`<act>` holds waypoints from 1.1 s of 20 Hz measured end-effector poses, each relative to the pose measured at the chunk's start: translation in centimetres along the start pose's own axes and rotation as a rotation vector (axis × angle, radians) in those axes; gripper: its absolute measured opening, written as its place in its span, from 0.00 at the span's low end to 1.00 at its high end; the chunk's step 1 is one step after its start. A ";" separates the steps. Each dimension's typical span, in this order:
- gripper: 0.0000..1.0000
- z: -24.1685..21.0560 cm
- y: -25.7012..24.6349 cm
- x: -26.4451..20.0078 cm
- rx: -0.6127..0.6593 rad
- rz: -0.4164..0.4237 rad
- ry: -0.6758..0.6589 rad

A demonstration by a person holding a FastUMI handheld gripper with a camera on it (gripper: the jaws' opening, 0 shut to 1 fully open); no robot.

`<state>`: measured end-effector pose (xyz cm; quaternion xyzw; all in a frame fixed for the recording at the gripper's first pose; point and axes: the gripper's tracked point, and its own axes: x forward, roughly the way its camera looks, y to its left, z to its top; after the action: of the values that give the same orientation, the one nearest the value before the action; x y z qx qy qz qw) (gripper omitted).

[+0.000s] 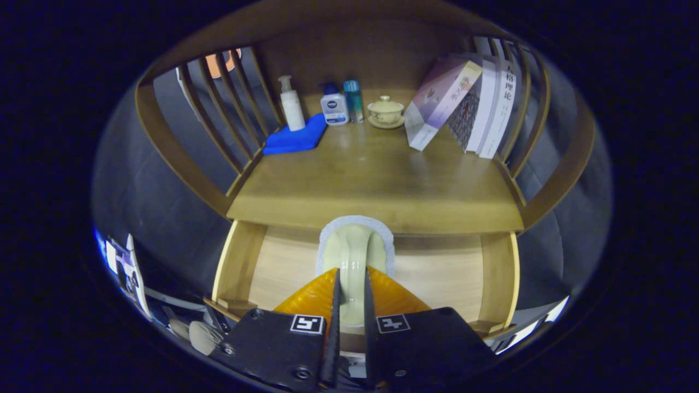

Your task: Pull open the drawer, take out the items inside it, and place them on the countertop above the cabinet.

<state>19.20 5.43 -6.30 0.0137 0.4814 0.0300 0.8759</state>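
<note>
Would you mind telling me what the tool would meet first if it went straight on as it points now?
Already shut on the pale sponge-like item, the tool would likely push it into the countertop's front edge; depth unclear.

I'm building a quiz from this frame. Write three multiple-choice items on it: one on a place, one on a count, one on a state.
1. Where does the white pump bottle stand?
A. on the blue cloth
B. inside the drawer
C. on the books

2. How many bottles stand on the countertop?
A. one
B. three
C. five

3. What is the gripper doing?
A. hanging open
B. closed on a pale green item
C. holding a book

Answers: 1 A, its base sits on the cloth. 2 B, pump bottle, white-and-blue bottle, teal bottle. 3 B, both fingers press the item above the open drawer.
</note>
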 end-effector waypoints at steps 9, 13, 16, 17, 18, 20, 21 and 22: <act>0.22 6.7 -1.7 4.1 0.024 -0.047 0.022; 0.22 8.6 -1.9 6.2 0.037 -0.040 0.042; 0.22 10.3 -2.4 7.7 0.036 -0.055 0.023; 0.22 10.3 -2.4 7.9 0.047 -0.052 0.027; 0.22 10.5 -2.3 8.4 0.060 -0.045 0.032; 0.22 10.5 -2.3 9.5 0.074 -0.028 0.033; 0.22 10.5 -2.3 9.6 0.077 -0.020 0.031; 0.22 10.7 -2.2 9.6 0.079 -0.017 0.026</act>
<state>33.45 3.91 -8.80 0.0439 0.4935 0.0036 0.8686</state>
